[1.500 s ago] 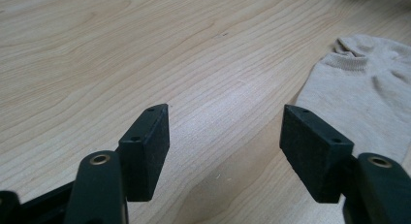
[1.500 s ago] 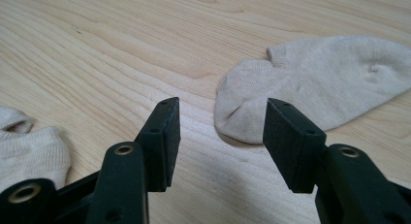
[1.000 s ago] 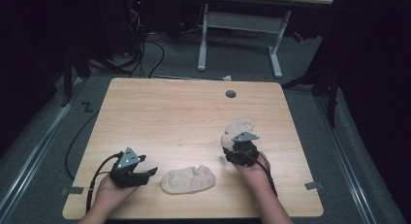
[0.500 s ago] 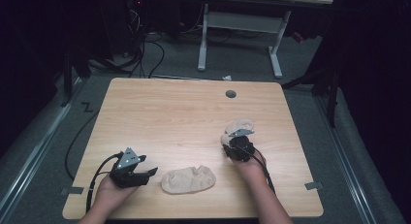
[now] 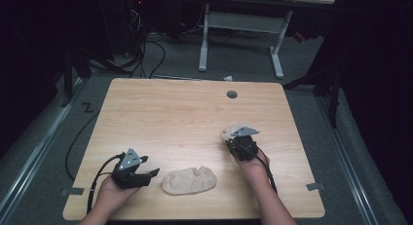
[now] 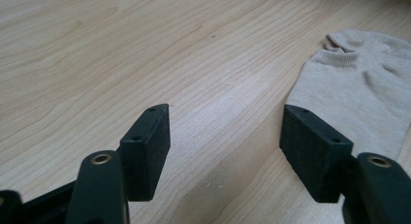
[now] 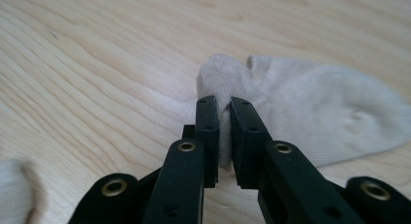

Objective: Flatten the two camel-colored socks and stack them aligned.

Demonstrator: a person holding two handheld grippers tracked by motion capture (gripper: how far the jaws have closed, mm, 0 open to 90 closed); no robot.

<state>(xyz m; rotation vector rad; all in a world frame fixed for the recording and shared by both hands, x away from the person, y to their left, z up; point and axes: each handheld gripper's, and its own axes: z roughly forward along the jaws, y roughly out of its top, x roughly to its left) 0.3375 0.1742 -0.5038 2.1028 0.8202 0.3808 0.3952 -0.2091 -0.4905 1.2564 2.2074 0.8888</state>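
Sock (image 7: 310, 122) (soft knit) between fingers (image 7: 209, 132)

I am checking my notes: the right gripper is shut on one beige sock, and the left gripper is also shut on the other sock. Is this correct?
Not fully. The right gripper is shut on a sock, but the left gripper is open, as the left gripper view shows: its jaws stand wide apart over bare table, with the other sock beside them, not held.
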